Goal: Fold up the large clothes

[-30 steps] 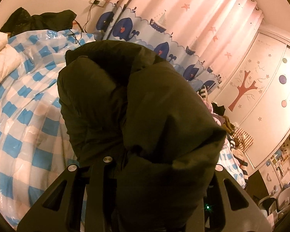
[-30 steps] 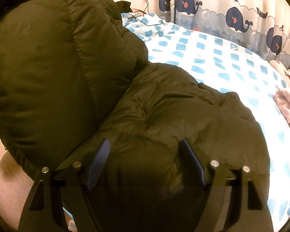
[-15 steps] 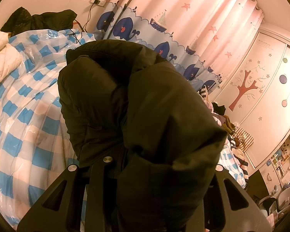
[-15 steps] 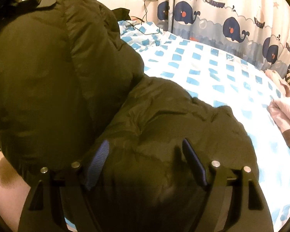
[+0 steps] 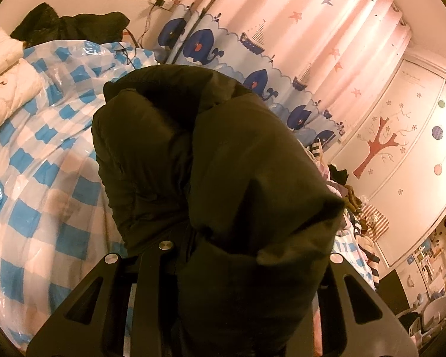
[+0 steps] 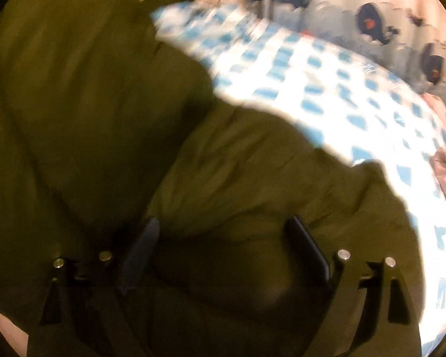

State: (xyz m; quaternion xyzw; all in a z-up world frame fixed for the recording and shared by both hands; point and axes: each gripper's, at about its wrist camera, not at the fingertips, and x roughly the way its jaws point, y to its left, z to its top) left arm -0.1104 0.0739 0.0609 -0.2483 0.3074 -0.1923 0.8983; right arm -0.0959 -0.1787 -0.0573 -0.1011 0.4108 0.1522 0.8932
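Note:
A bulky dark olive puffer jacket (image 5: pixel 217 178) fills the middle of the left wrist view, bunched up above the blue-and-white checked bed (image 5: pixel 38 184). My left gripper (image 5: pixel 223 255) is closed on a thick fold of it; the fabric hides both fingertips. In the right wrist view the same jacket (image 6: pixel 133 119) fills the left and bottom, blurred by motion. My right gripper (image 6: pixel 223 238) has padded jacket packed between its two blue-edged fingers (image 6: pixel 142 244), which stand wide apart around the fold.
The checked bed cover (image 6: pixel 327 95) stretches to the right. Whale-print curtains (image 5: pixel 252 44) hang behind the bed. A cream quilt (image 5: pixel 6 83) and dark clothes (image 5: pixel 74 26) lie at the head. A clothes pile (image 5: pixel 353 208) sits at the bed's far edge, by a tree-decorated wardrobe (image 5: pixel 401 148).
The right wrist view has swung and gone blurry; the jacket now covers more of it. The left gripper's hold and view are nearly unchanged.

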